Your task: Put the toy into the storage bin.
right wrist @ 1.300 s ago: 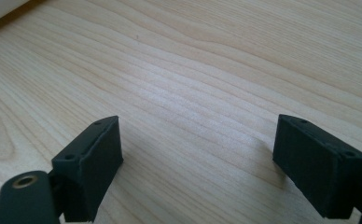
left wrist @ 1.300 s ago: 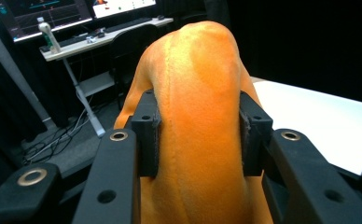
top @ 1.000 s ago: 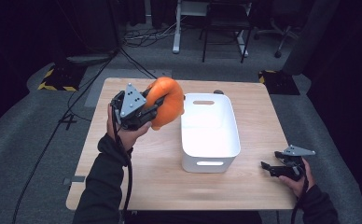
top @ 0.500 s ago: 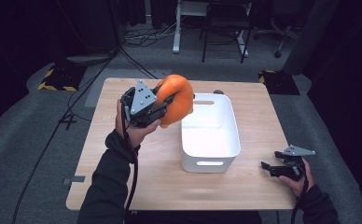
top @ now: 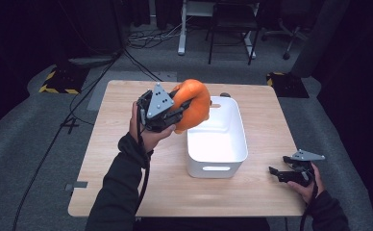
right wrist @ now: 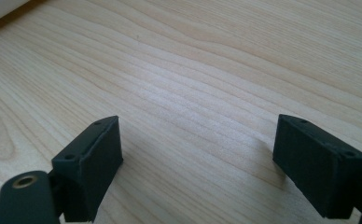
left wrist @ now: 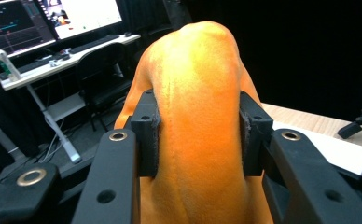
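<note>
An orange plush toy (top: 193, 106) hangs in the air over the left rim of the white bin (top: 237, 144), held up by my left gripper (top: 177, 109), which is shut on it. In the left gripper view the soft orange body (left wrist: 200, 116) bulges out between the two black pads (left wrist: 146, 135). My right gripper (top: 278, 173) rests low at the table's front right corner, open, with bare wood between its pads (right wrist: 95, 163).
The wooden table (top: 122, 159) has free room on its left and front. A small dark object (top: 225, 95) lies behind the bin. A desk with monitors (left wrist: 53, 28) and a chair stand beyond the table.
My left gripper has carried the orange plush to the right, from over the table's left part to above the bin's left rim. The right gripper has stayed still.
</note>
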